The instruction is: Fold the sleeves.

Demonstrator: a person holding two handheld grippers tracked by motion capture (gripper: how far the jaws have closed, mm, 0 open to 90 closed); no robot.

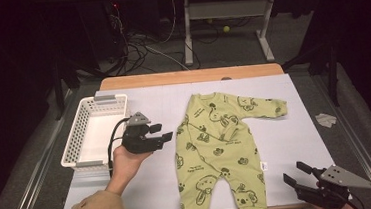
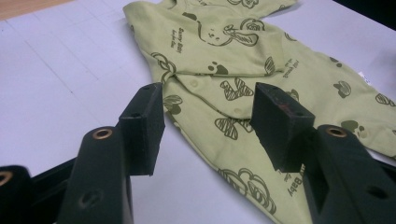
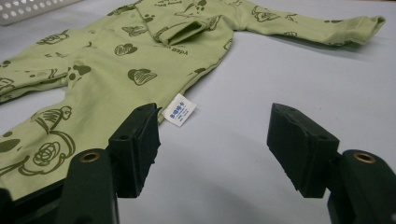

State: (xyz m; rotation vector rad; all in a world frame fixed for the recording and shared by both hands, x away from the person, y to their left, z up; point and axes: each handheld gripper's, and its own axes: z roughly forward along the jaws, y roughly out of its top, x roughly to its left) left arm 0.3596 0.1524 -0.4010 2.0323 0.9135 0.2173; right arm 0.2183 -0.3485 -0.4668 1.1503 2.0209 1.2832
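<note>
High view: your left tool (image 1: 163, 131) hangs wide apart just beside the green baby suit (image 1: 217, 152); your right tool (image 1: 295, 173), also gaping, sits near its leg.

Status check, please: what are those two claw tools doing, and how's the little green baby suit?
Left gripper open, empty, beside the romper. Right gripper open, empty, near its lower right edge. Romper flat, one sleeve folded in. Nothing in the way; basket off left.

Green romper (image 1: 217, 147), dark cartoon prints
</note>
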